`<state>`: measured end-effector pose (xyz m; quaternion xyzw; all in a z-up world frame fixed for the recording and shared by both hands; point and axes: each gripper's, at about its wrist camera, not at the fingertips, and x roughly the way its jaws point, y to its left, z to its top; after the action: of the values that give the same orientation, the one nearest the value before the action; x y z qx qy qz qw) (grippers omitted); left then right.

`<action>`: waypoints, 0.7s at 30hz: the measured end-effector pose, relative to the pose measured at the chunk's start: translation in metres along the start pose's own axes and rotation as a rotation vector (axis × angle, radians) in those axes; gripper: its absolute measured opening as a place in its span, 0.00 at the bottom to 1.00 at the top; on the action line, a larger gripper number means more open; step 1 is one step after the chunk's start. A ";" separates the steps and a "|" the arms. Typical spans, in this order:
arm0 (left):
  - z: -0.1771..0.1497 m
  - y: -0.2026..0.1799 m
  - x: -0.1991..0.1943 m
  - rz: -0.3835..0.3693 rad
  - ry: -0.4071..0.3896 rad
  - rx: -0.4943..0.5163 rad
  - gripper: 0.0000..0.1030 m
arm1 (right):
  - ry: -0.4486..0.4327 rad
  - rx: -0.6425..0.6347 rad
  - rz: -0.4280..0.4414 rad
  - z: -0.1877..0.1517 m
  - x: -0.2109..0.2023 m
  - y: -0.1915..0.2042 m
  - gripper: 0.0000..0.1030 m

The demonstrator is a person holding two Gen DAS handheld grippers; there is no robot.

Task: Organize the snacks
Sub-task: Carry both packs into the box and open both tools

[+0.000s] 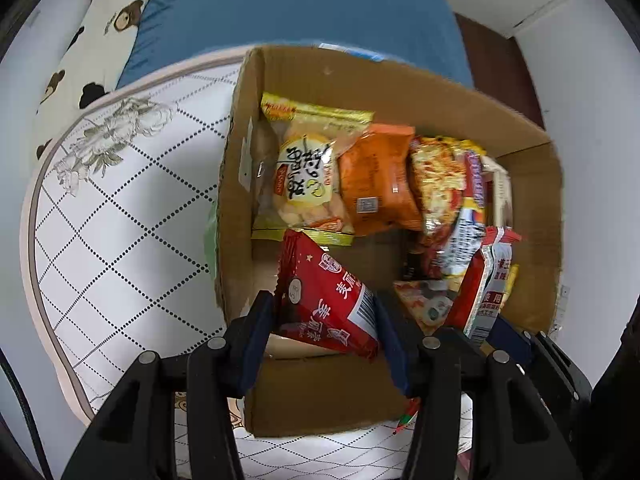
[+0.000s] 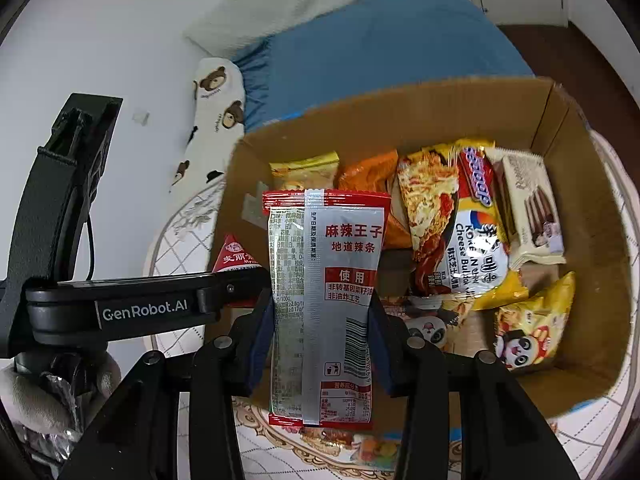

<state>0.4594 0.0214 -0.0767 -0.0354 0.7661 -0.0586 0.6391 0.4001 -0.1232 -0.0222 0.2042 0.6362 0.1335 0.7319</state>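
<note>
Snacks mid-sort. Left gripper clamps a red triangular packet, glossy foil, over the near end of the cardboard box. Right gripper pinches a flat silver-and-red spicy strip pouch upright above the box's near wall. Judged step: dropping both in. Next move calls for lowering into the bare floor patch, 12 o'clock of each gripper. Crinkly noodle pack at 2 o'clock; box rests on quilted mattress.
</note>
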 end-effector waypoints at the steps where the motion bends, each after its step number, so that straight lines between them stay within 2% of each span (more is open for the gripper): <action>1: 0.001 0.001 0.004 0.003 0.010 -0.002 0.48 | 0.011 0.008 0.003 0.001 0.007 -0.002 0.45; 4: 0.002 0.004 0.017 -0.019 0.058 -0.010 0.53 | 0.064 0.017 0.009 0.003 0.026 -0.007 0.50; 5: 0.002 0.004 0.019 -0.025 0.063 -0.013 0.59 | 0.091 0.022 0.002 0.003 0.034 -0.010 0.61; 8: 0.001 0.004 0.021 -0.033 0.052 -0.005 0.69 | 0.125 0.000 -0.052 0.001 0.045 -0.014 0.83; 11: 0.001 -0.001 0.020 -0.033 0.048 0.004 0.76 | 0.138 -0.006 -0.070 0.000 0.048 -0.018 0.84; 16: 0.002 -0.010 0.013 0.004 0.018 0.021 0.76 | 0.132 -0.008 -0.114 0.002 0.040 -0.026 0.84; 21: -0.007 -0.014 0.002 0.027 -0.053 0.026 0.76 | 0.101 -0.013 -0.173 -0.001 0.019 -0.041 0.84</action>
<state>0.4519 0.0079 -0.0759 -0.0185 0.7486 -0.0589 0.6602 0.3994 -0.1500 -0.0583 0.1365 0.6869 0.0840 0.7089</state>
